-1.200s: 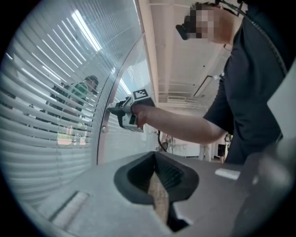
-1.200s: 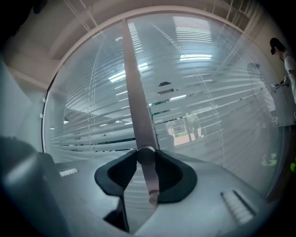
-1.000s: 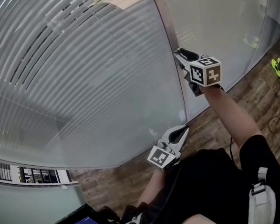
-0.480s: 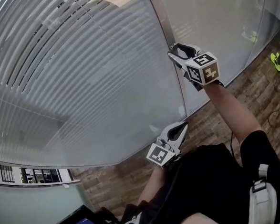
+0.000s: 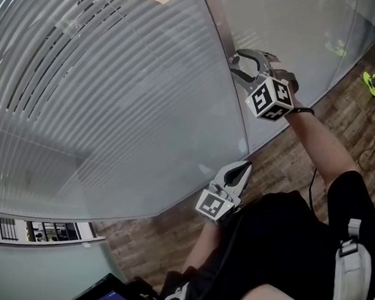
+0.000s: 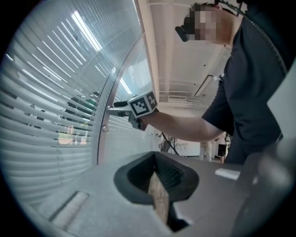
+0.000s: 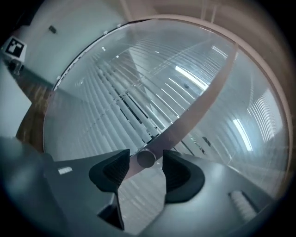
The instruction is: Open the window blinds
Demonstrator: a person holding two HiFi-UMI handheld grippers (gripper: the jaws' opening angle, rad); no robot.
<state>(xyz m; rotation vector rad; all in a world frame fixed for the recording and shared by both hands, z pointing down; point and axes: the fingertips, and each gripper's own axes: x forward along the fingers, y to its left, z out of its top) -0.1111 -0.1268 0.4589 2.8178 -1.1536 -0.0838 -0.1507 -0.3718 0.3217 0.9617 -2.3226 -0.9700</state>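
Horizontal white blinds (image 5: 114, 96) hang behind a curved glass wall, with some slats in the upper left tilted apart. A metal frame strip (image 5: 225, 27) runs down the glass and carries a small round knob (image 7: 146, 159). My right gripper (image 5: 237, 67) is at that strip with its jaws either side of the knob. Its jaws have just been opening, and the right gripper (image 7: 145, 160) now stands open with narrow gaps beside the knob. My left gripper (image 5: 245, 165) is shut and empty, held low near my body, away from the glass. The left gripper view shows the blinds (image 6: 46, 102) and the right gripper (image 6: 115, 107).
A second small round fitting (image 6: 105, 129) sits lower on the strip. More glass panels (image 5: 292, 31) continue to the right. Wood-pattern floor (image 5: 343, 125) lies below, with yellow-green shoes (image 5: 373, 85) at the far right. A tablet screen (image 5: 110, 296) shows at the bottom.
My right gripper has rolled about its own axis, so its marker cube now hangs lower, and its jaws have spread apart round the knob. The left gripper has stayed put.
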